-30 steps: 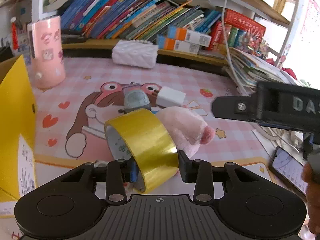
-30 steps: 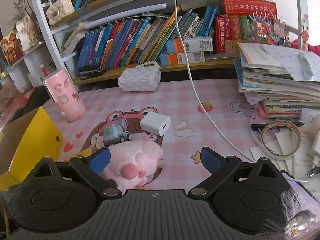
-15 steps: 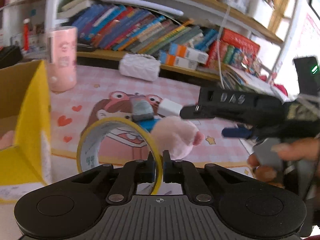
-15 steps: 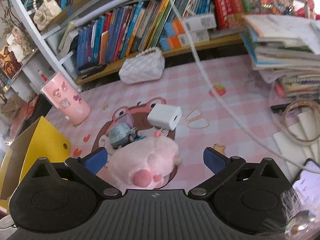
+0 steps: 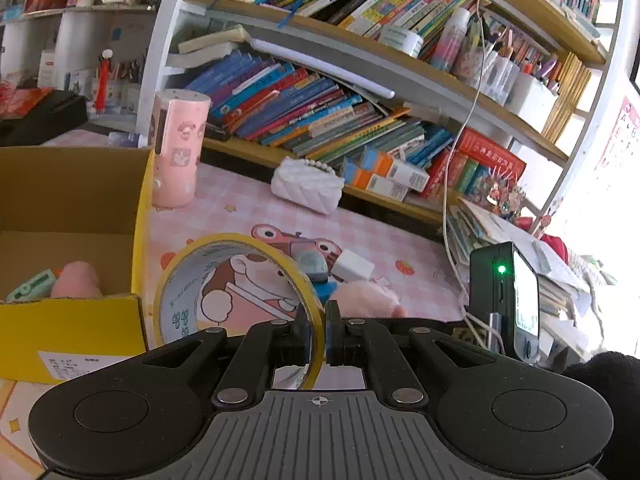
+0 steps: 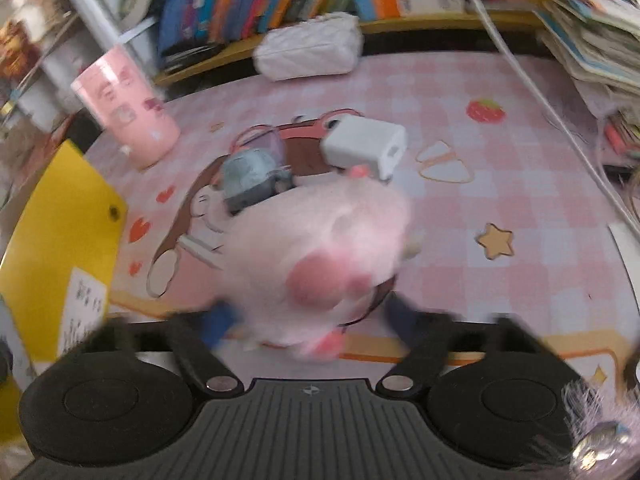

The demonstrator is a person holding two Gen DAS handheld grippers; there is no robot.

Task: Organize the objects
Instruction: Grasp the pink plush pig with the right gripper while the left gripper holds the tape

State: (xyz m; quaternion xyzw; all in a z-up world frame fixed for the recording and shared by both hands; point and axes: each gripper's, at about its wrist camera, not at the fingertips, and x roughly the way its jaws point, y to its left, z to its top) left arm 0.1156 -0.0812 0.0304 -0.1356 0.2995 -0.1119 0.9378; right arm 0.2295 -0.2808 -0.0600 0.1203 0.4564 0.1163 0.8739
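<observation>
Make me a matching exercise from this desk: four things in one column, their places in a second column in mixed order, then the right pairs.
Things:
1. yellow tape roll
2. pink plush toy
3. white quilted purse
4. mint green item

Places:
A. inside the yellow cardboard box
B. on the pink mat at the foot of the bookshelf
C. pinched by its rim in the left gripper
D. between the fingers of the right gripper, whose jaws have just been closing

Pairs: 1-C, 2-D, 3-B, 4-A
</observation>
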